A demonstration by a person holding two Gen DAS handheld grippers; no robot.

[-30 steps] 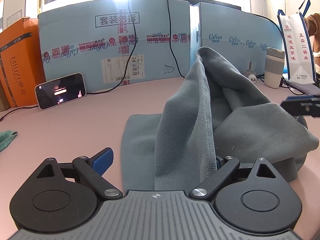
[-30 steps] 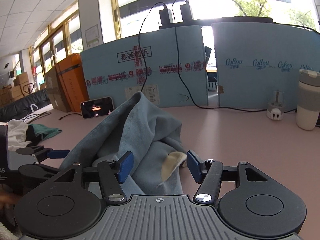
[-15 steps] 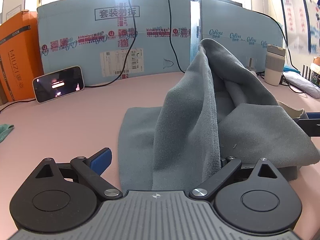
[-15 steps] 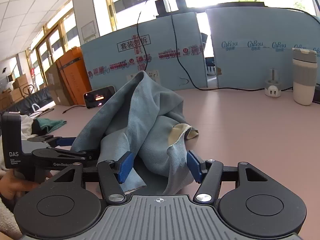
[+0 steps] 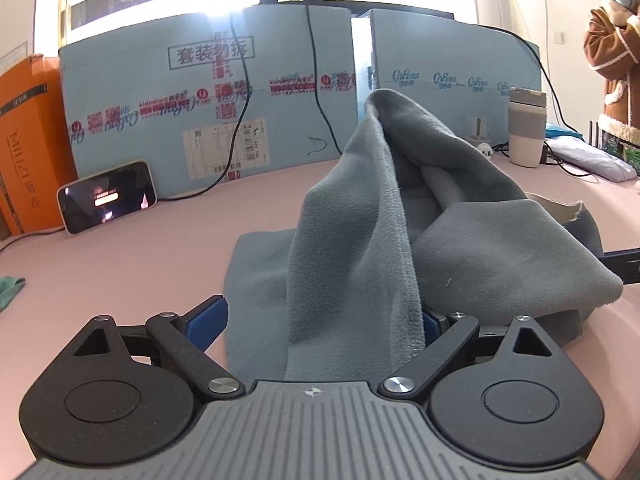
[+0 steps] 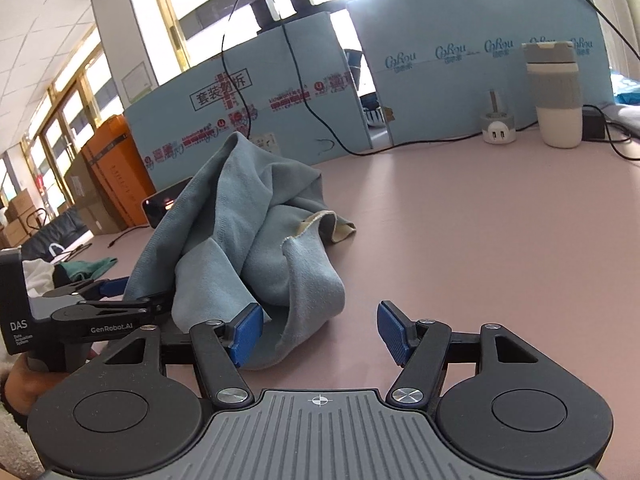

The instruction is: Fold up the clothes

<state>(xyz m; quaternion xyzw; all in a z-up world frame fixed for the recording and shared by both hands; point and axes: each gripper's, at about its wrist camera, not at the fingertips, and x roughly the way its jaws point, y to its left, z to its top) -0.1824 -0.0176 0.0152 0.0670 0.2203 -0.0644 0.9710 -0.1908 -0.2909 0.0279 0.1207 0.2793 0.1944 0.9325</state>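
Draping between the closing, still-apart jaws of the left tool (image 5: 320, 322), the grey garment (image 5: 400, 216) hides its right pad. Only the right wrist view shows the right tool (image 6: 318, 330) opening, its pads unclamped, over the pink worktop (image 6: 480, 240).

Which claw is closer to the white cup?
Right. The right claw sits on the cup's side of the grey-blue cloth; the left claw is behind that cloth, farther away, jaws closing.

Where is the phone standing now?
In the left wrist view the phone stands at the far left of the table, leaning against the blue board beside the orange box, left of the cloth.
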